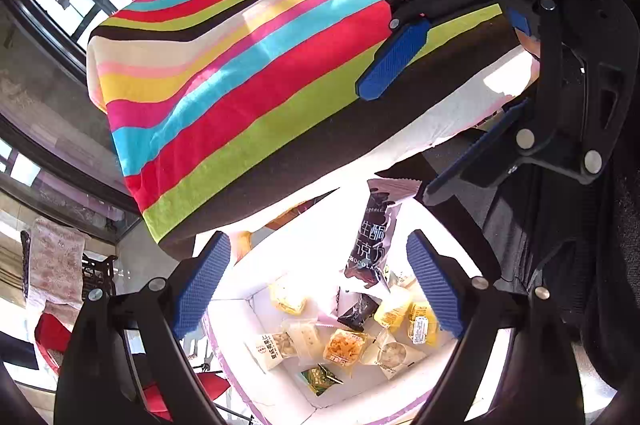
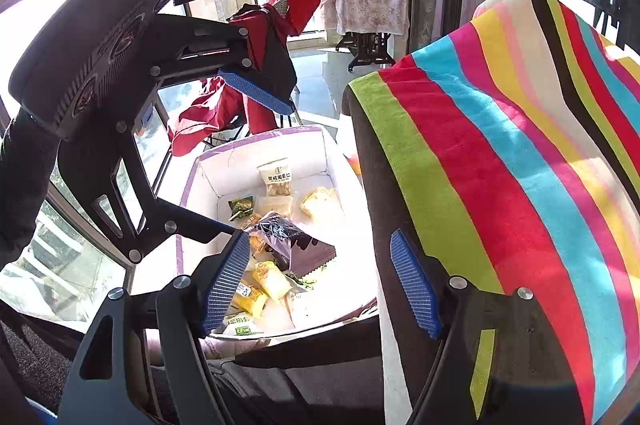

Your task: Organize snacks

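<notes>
A white box with a purple rim [image 1: 236,309] [image 2: 256,145] stands beside the striped table and holds several small snack packets [image 1: 344,345] [image 2: 276,181]. A dark chocolate packet [image 1: 372,237] [image 2: 288,237] hangs in the air over the box, just under the right gripper's lower finger, and no finger holds it. My right gripper [image 1: 396,141] is open above the box; in its own view [image 2: 324,281] nothing lies between its fingers. My left gripper [image 1: 320,281] is open and empty over the box, and it shows at upper left in the right wrist view [image 2: 244,161].
A table under a bright striped cloth [image 1: 248,65] [image 2: 520,185] fills one side, its edge right by the box. Red clothes on a rack [image 2: 248,93], a small cloth-covered stand [image 2: 368,9] and large windows lie beyond. A person's dark clothes sit close below.
</notes>
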A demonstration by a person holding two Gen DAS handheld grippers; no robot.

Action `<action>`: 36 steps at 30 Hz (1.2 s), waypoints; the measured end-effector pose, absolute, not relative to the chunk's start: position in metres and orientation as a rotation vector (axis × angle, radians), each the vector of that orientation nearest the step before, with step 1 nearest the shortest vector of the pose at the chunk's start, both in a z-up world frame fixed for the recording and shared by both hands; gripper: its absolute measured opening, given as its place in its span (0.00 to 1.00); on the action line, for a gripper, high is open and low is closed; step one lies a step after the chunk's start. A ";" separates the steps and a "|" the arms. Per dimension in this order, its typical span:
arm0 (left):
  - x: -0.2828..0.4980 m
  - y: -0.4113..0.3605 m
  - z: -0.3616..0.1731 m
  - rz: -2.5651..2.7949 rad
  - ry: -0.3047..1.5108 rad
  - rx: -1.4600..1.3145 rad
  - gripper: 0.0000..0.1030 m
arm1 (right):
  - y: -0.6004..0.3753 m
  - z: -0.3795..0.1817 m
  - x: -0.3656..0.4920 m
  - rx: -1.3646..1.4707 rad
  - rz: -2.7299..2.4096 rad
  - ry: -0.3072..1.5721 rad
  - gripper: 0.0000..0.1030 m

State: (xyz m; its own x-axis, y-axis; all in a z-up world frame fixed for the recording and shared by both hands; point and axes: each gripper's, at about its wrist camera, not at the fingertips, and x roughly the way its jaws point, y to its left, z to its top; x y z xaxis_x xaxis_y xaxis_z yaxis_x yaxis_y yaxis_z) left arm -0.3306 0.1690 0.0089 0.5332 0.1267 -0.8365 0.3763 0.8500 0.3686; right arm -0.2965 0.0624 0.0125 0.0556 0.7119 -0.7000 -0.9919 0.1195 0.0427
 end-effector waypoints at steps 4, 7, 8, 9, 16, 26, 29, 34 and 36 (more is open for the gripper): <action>-0.360 0.220 -0.015 0.055 1.048 0.322 0.89 | 0.075 0.001 -0.299 -0.555 1.370 0.695 0.71; -0.388 0.251 -0.011 0.283 0.905 0.164 0.96 | 0.074 -0.001 -0.291 -0.544 1.338 0.725 0.75; -0.396 0.259 -0.004 0.356 0.829 0.108 0.98 | 0.074 -0.001 -0.287 -0.531 1.331 0.741 0.76; -0.404 0.264 0.003 0.420 0.755 0.058 0.98 | 0.072 0.000 -0.286 -0.518 1.327 0.756 0.78; -0.436 0.276 0.046 0.618 0.469 -0.124 0.98 | 0.077 0.010 -0.294 -0.497 1.294 0.796 0.84; -0.417 0.256 -0.021 0.794 0.771 -0.223 0.98 | 0.135 -0.038 -0.308 -0.655 1.101 1.005 0.84; -0.421 0.252 -0.052 0.792 0.843 -0.323 0.98 | 0.144 -0.066 -0.306 -0.684 1.048 1.080 0.84; -0.417 0.245 -0.077 0.783 0.934 -0.366 0.98 | 0.147 -0.095 -0.308 -0.716 1.004 1.126 0.84; -0.417 0.247 -0.081 0.790 0.945 -0.391 0.98 | 0.148 -0.099 -0.309 -0.727 0.980 1.113 0.84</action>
State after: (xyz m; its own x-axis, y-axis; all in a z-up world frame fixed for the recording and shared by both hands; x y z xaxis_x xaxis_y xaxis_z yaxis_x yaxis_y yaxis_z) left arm -0.4171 0.2471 -0.0808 0.3417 0.4275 -0.8370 -0.7482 0.6626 0.0330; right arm -0.3087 0.1483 -0.0990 0.1284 0.2709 -0.9540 -0.9120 0.4101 -0.0064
